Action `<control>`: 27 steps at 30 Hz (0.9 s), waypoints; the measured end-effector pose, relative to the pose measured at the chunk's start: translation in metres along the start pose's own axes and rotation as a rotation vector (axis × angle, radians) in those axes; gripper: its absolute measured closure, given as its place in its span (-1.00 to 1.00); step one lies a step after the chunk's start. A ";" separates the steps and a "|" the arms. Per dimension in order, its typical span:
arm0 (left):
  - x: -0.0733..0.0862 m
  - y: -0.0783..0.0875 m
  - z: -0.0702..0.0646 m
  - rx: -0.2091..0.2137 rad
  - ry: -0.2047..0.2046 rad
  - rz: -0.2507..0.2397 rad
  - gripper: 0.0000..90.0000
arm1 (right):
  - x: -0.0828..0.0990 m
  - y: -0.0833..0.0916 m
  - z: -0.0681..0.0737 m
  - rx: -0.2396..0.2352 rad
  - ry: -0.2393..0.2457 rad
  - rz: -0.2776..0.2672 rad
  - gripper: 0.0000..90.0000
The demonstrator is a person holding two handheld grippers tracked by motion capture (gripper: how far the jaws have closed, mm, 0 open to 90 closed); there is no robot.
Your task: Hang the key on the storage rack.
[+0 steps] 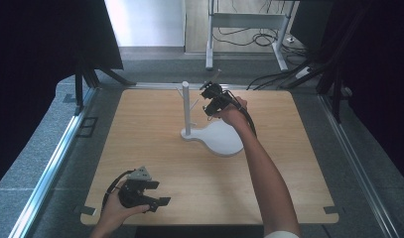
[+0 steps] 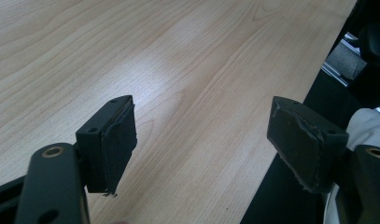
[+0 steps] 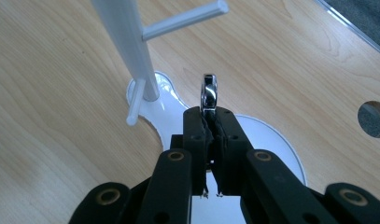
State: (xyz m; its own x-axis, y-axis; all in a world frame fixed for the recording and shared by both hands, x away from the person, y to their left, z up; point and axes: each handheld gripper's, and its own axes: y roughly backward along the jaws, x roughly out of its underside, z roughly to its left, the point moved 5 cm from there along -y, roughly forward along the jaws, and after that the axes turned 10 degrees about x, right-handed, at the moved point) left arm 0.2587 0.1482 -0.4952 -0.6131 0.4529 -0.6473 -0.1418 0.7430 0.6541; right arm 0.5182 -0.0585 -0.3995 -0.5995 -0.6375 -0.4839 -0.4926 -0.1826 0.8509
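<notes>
Right gripper (image 3: 210, 122) clamps shiny ring (image 3: 209, 92) beside white stand (image 1: 186, 106); next likely hanging on peg (image 3: 184, 19) (needs alignment). Left gripper (image 2: 201, 135) wide open, empty, near counter (image 1: 155, 148) edge.

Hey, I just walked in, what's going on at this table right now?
A person is working at a wooden table with a gripper in each hand. The right gripper has its jaws shut on a small shiny metal ring, held on edge above the base of a white peg stand, close to its pegs. The ring is not yet on any peg. The left gripper sits near the table's front edge with its jaws open and nothing between them.
</notes>
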 end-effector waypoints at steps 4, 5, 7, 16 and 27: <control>0.000 0.001 0.000 0.001 0.000 -0.003 -0.46 | -0.006 -0.003 -0.001 0.003 -0.001 0.000 0.88; 0.000 0.001 -0.001 0.002 0.000 -0.004 -0.46 | -0.007 -0.004 -0.001 0.001 -0.002 -0.001 0.88; 0.000 0.001 -0.001 0.005 -0.002 -0.005 -0.46 | -0.009 -0.007 -0.001 0.004 0.002 0.005 0.88; 0.000 0.001 0.000 0.010 -0.001 -0.004 -0.46 | -0.021 -0.012 -0.005 0.015 0.002 0.006 0.88; 0.001 0.004 0.003 0.010 0.005 -0.014 -0.46 | -0.032 -0.021 -0.006 0.028 -0.002 0.016 0.88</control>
State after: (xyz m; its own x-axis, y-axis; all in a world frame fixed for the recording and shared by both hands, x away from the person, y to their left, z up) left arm 0.2598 0.1524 -0.4943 -0.6150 0.4402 -0.6542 -0.1427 0.7539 0.6413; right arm 0.5515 -0.0383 -0.4005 -0.6090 -0.6386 -0.4704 -0.5001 -0.1511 0.8527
